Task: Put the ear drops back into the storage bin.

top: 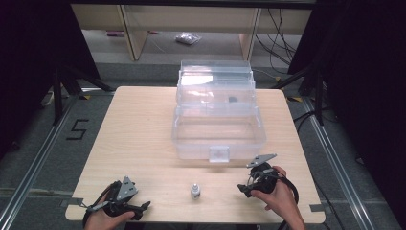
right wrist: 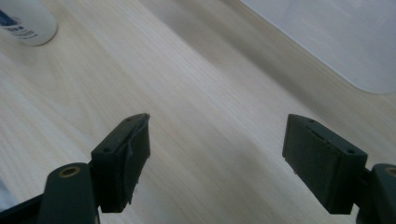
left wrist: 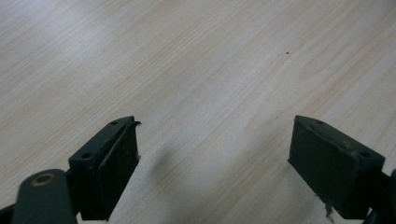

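Your right gripper [top: 245, 188] and left gripper [top: 143, 207] both gape wide with nothing between the jaws, the small white plastic bottle [top: 195, 191] standing upright between them on the light wooden table [top: 139, 129], near the clear plastic box [top: 218, 129].

This looks like a lab or recording room. A plain wooden worktop [top: 139, 143] stands on grey carpet, fenced by black tripod legs [top: 67, 81] on either side. Beyond the worktop, loose cables [top: 280, 38] trail across the floor, and a taped "5" [top: 76, 129] marks the carpet to its left.
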A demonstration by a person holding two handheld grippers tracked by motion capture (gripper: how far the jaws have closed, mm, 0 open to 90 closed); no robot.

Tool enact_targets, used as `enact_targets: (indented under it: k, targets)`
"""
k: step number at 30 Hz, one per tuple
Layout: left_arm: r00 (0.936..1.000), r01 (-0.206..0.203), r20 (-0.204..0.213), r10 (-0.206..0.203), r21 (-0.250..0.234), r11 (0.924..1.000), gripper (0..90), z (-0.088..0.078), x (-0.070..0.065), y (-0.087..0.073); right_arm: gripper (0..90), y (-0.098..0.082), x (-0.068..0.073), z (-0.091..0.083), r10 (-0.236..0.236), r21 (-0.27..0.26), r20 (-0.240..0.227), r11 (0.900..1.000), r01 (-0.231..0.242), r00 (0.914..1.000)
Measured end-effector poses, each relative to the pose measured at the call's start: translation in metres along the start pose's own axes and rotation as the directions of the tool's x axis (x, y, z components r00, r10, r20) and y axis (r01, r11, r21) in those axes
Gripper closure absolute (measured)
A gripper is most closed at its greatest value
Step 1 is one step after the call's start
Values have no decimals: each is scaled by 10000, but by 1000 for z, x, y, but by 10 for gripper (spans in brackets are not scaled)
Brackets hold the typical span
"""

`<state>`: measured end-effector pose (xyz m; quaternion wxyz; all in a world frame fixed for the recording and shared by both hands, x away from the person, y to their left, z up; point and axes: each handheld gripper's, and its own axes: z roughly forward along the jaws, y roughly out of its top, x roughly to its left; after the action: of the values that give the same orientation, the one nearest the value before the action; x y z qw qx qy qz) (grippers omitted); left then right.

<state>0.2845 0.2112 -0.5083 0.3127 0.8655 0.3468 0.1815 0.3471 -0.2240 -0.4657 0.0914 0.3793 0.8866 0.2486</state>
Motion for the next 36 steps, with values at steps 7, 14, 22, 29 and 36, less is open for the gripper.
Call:
enact_targets:
  k: [7,14,22,29,36]
  targets:
    - [9999,-132,15,132,39,9999,153,0,1,0,250,21,23,3,-1209,250,-447,9922,1221,9917]
    - [9999,-86,91,85,116,9999,153,3,-2,-1,264,36,43,9,-1808,538,-822,9812,1855,9801]
    - [9995,-259,165,256,168,9995,154,2,-3,0,281,49,62,16,-2630,567,-1311,9606,2721,9558]
    - [9991,-402,166,400,150,9991,154,4,-5,1,294,57,80,20,-3210,505,-1656,9416,3331,9325]
    - [9983,-491,309,484,212,9986,154,1,-6,2,311,64,93,24,-3558,527,-1764,9276,3697,9178]
